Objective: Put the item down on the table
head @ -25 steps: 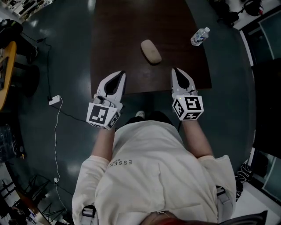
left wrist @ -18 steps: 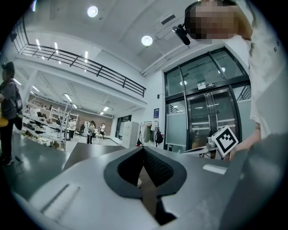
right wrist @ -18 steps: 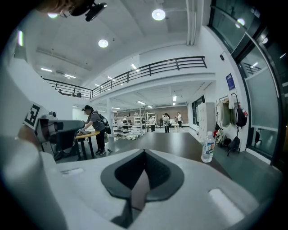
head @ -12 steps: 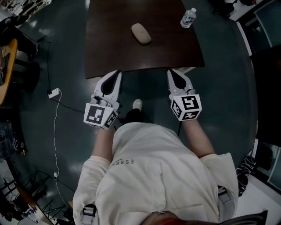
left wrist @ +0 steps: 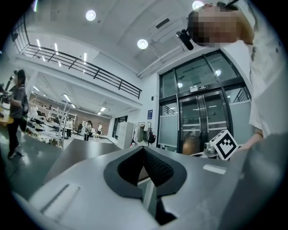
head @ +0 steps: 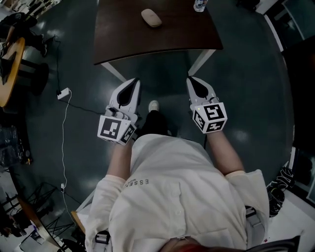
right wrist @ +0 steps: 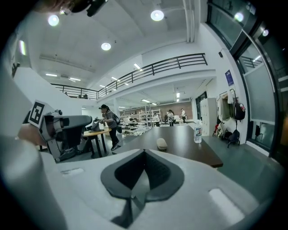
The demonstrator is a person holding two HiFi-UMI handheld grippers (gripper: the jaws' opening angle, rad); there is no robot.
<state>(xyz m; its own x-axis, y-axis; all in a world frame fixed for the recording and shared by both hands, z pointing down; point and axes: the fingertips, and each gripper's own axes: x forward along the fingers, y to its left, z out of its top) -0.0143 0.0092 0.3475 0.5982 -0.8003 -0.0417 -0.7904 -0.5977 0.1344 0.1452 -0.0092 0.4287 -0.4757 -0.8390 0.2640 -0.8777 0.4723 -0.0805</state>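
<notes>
On the floor at the far left, a white plug (head: 62, 93) with its cable is seen, at about 9 o'clock from the left tool (head: 132, 83). The left tool is held above the floor, short of the worktop (head: 123, 44). Its jaws are brought together and nothing is caught between them. The item (head: 151, 17), a pale oval lump, is found lying flat on the dark worktop. It is placed at about 12 o'clock from the two tools, well apart from both, and is touched by neither. A white shoe (head: 153, 105) is seen on the floor between the tools. The right tool (head: 193, 81) is held level with the left, at 3 o'clock from it, and its jaws are likewise closed on nothing. In the right gripper view the item is shown beyond the closed jaws, resting on the worktop. A clear plastic bottle (head: 199, 5) is stood upright at about 3 o'clock from the item, near the worktop's right edge.
</notes>
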